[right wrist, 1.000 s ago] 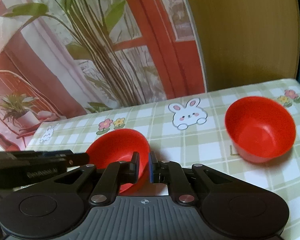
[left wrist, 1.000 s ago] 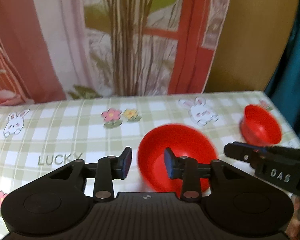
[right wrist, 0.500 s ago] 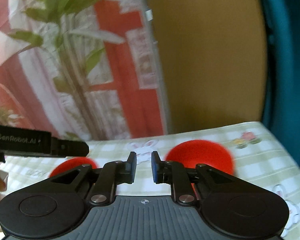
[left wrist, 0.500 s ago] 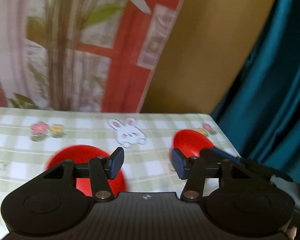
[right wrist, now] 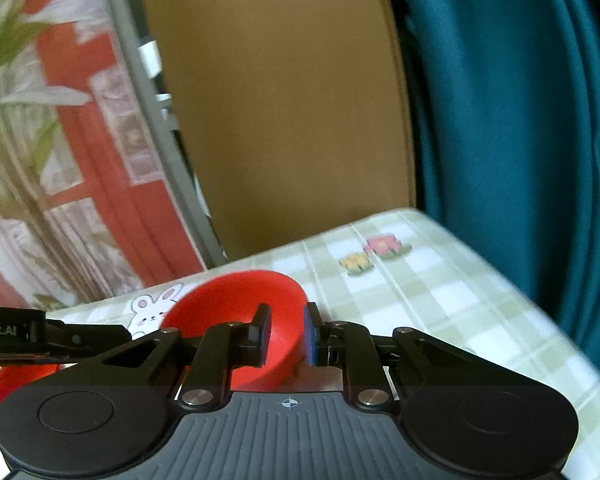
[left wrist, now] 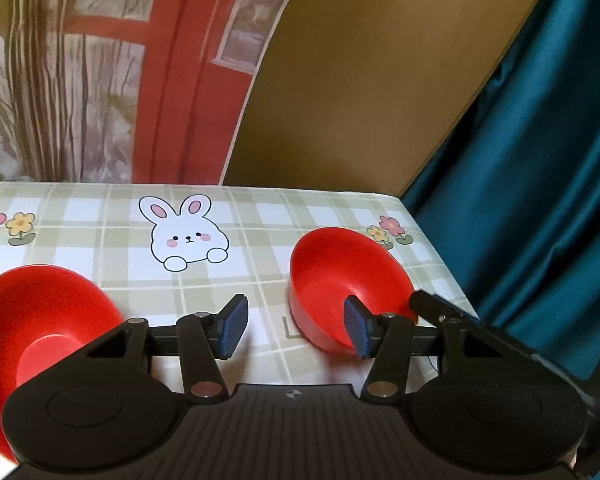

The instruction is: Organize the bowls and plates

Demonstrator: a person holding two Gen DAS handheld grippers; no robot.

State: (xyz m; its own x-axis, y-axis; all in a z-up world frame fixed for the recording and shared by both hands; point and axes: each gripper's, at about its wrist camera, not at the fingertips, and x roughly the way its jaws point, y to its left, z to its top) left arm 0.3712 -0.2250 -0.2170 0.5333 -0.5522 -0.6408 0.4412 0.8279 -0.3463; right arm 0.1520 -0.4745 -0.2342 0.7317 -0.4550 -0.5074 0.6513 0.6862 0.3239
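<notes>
A glossy red bowl (right wrist: pixel 240 312) sits near the table's (right wrist: pixel 440 300) far right corner. The right gripper (right wrist: pixel 286 336), jaws narrow, straddles its near rim; the left gripper (left wrist: pixel 296 330) gapes wide beside it.

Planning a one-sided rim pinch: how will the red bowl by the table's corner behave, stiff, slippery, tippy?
The red bowl looks like thin, glossy plastic, so probably light and slightly flexible. Its smooth wall may slip between the right gripper's pads. Its narrow base and flared sides suggest tilting if lifted one-sided.
</notes>
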